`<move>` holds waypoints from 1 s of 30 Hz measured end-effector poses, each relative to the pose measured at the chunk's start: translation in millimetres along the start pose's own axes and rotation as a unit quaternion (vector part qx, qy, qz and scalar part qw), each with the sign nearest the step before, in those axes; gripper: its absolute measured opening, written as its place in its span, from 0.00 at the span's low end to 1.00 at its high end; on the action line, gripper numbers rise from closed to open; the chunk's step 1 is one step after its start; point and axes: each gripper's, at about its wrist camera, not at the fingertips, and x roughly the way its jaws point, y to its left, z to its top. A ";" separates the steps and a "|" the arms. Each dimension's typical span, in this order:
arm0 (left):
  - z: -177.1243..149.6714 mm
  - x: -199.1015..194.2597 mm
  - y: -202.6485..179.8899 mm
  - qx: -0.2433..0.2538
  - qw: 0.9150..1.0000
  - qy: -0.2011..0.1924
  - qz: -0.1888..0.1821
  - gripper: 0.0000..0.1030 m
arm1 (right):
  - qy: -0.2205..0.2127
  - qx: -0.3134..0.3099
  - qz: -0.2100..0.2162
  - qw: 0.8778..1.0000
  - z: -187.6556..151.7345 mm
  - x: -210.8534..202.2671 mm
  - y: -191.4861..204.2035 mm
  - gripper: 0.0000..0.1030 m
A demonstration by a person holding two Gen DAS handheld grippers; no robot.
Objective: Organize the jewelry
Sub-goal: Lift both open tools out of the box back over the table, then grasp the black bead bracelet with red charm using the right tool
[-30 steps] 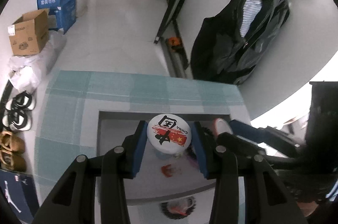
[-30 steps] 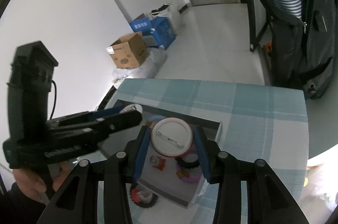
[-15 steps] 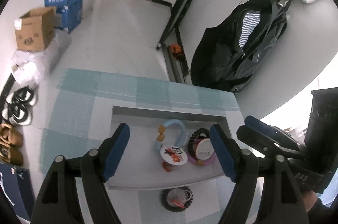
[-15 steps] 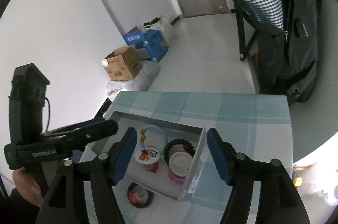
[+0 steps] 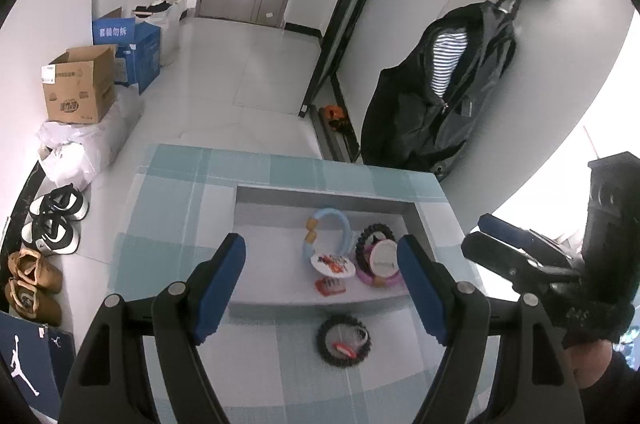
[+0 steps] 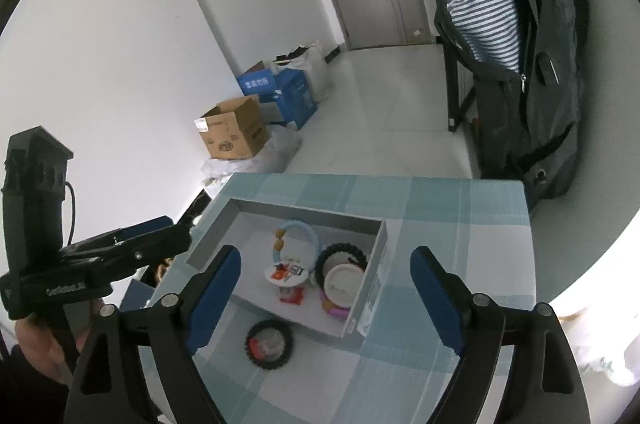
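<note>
Grippers first: the left gripper (image 5: 320, 256) has its blue pads spread wide with nothing between them, and its jaws have just been opening. Same story for the right gripper (image 6: 324, 276), jaws spread even wider and also just been opening, nothing clamped in them either. Both hang above the grey tray (image 5: 280, 298) without touching it.

Looking through the left gripper's gap, the tray sits on a surface (image 5: 180, 191) covered with a teal-and-white checked cloth. Inside the tray, from the middle toward 3 o'clock: a light blue beaded bracelet (image 5: 340, 220) toward the back, a round white badge (image 5: 334, 260) with red print lying against the bracelet's near end, a small red piece (image 5: 330, 286) at the badge's 6 o'clock, and at the badge's 3 o'clock a black toothed ring (image 5: 370, 234) with a plain white disc (image 5: 383, 258) leaning in it and a pink ring (image 5: 380, 280) under that.

Outside the tray, at 6 o'clock from it and just beside its front wall, another black ring (image 5: 344, 341) lies flat on the cloth with something clear and red inside it, can't tell what.

Further out, a dark backpack (image 5: 440, 95) hangs at 1 o'clock, and cardboard boxes (image 5: 80, 85) sit on the floor at 10 o'clock.
</note>
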 end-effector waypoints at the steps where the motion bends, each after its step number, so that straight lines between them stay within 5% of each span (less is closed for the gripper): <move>1: -3.1 -1.6 -0.6 0.002 1.000 0.001 -0.002 0.72 | 0.000 0.001 0.001 1.000 -0.6 -1.1 1.7 0.84; 8: -28.6 -0.6 -9.0 0.022 0.999 0.031 0.013 0.72 | 0.003 -0.006 0.012 1.000 -18.9 -13.4 13.5 0.84; 17: -55.1 2.5 -2.6 0.044 0.993 0.063 0.086 0.72 | 0.042 -0.027 -0.011 0.999 -56.6 -8.3 30.6 0.84; 30: -76.8 12.8 21.9 0.048 0.984 0.107 0.137 0.72 | 0.076 -0.018 0.009 0.997 -89.5 35.6 52.1 0.84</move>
